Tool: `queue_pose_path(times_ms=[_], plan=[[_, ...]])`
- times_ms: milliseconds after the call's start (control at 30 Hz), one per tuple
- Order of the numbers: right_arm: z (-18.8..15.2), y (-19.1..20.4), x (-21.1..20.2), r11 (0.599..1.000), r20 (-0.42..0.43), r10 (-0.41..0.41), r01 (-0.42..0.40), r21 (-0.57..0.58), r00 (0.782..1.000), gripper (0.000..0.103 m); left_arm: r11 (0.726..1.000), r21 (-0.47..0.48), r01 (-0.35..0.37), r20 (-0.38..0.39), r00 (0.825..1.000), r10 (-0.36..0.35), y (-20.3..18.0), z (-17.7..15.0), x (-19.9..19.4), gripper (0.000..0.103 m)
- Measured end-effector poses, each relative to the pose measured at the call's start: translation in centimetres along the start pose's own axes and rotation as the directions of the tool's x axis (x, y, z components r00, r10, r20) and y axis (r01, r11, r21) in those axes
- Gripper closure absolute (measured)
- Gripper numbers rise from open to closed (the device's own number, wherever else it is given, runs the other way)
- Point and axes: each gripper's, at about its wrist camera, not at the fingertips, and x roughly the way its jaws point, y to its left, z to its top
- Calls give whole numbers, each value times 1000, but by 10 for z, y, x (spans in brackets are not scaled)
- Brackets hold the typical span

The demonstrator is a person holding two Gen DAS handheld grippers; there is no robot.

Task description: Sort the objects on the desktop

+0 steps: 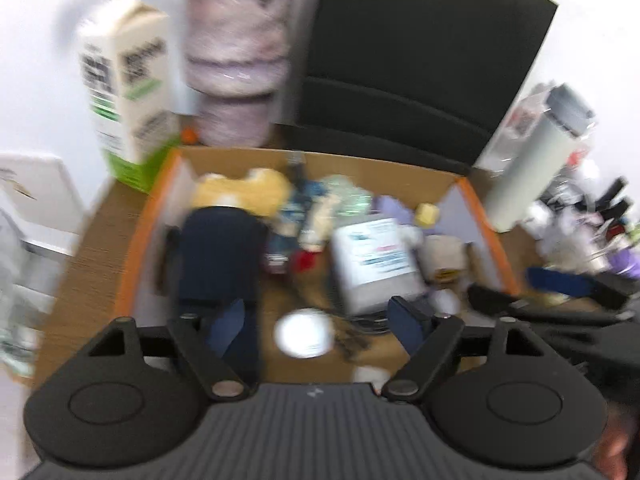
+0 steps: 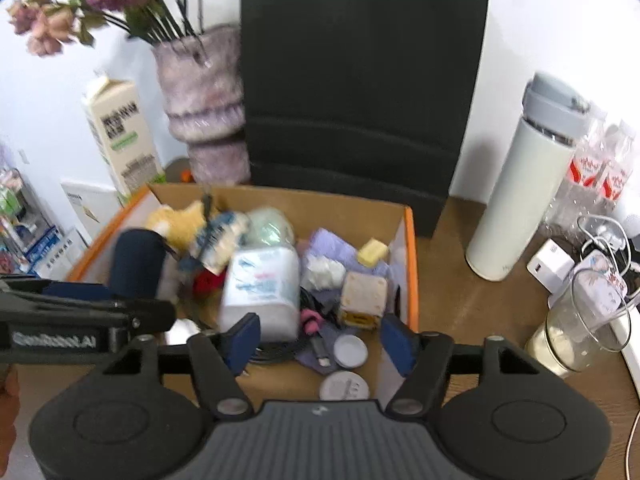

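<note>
An orange-edged cardboard box [image 1: 478,216] [image 2: 412,264] holds many desktop objects: a dark blue cylinder [image 1: 220,256] [image 2: 136,264], a yellow plush toy [image 1: 244,192] [image 2: 176,220], a white tissue pack [image 1: 376,260] [image 2: 260,284], a small yellow block [image 2: 373,251] and white round lids [image 1: 305,333] [image 2: 350,351]. My left gripper [image 1: 320,324] is open above the box's near side, empty. My right gripper [image 2: 320,340] is open over the box's near right part, empty. The left gripper also shows in the right wrist view [image 2: 80,316], at the box's left.
A milk carton [image 2: 124,140], a purple vase with flowers [image 2: 200,108] and a black panel [image 2: 360,76] stand behind the box. A white bottle [image 2: 520,184], a glass [image 2: 580,328], plastic bottles and chargers with cables sit to the right on the brown desk.
</note>
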Motion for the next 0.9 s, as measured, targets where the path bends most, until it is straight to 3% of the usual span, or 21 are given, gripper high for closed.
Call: queue_pose_path(times_ms=[333, 633, 767, 900], plan=[[-25, 34, -40, 1000, 112, 4, -7, 26, 994, 26, 986, 12, -167, 102, 981, 165, 22, -34, -52, 4], [-86, 58, -80, 999, 179, 18, -23, 25, 984, 26, 985, 39, -167, 203, 967, 156, 32, -95, -102, 3], [-118, 67, -92, 999, 196, 22, -27, 25, 980, 26, 986, 68, -150, 227, 965, 131, 33, -130, -113, 2], [-155, 77, -98, 1000, 244, 1, 0, -7, 970, 26, 984, 71, -162, 277, 951, 137, 34, -163, -117, 0]])
